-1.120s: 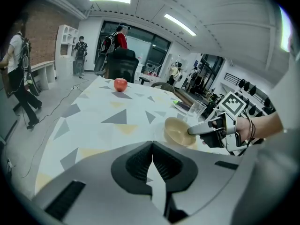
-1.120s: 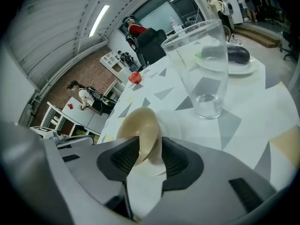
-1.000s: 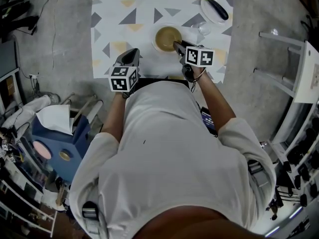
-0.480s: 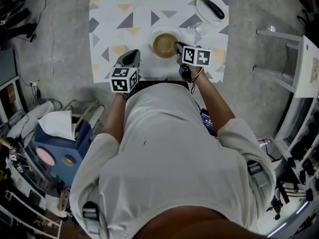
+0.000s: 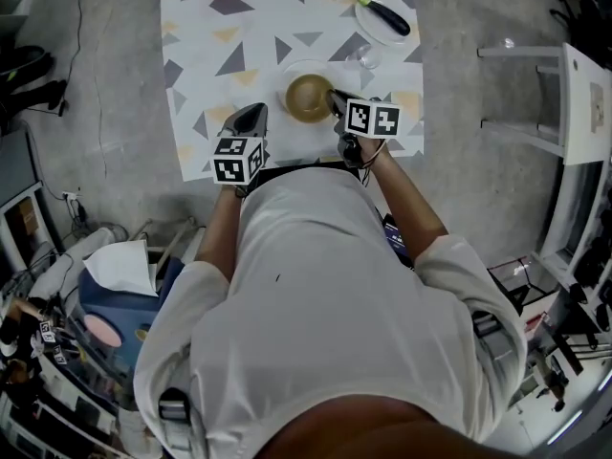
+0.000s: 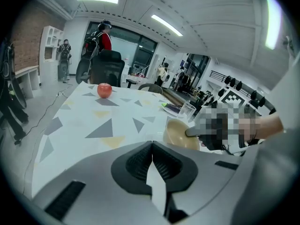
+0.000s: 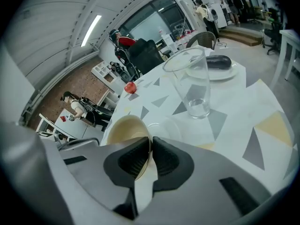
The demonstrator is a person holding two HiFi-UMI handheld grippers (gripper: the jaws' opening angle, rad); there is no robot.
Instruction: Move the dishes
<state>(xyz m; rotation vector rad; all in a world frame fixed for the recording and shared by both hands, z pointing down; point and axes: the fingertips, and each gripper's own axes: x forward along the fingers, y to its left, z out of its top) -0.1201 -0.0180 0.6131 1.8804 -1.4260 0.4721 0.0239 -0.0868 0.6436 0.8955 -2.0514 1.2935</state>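
Overhead view: a person stands at a patterned table (image 5: 196,60). A tan bowl (image 5: 306,97) sits at the person's 12 o'clock, close to the near edge. The right gripper (image 5: 335,96) has just been closing, and its jaws pinch the bowl's rim at 3 o'clock. The left gripper (image 5: 252,116), at the bowl's 8 o'clock, has its jaws together on nothing. A glass (image 5: 366,57) stands near, at the bowl's 1 o'clock. Gripped by one thin edge, the bowl may pivot or slip when lifted, and a swing toward 1 o'clock could topple the glass.
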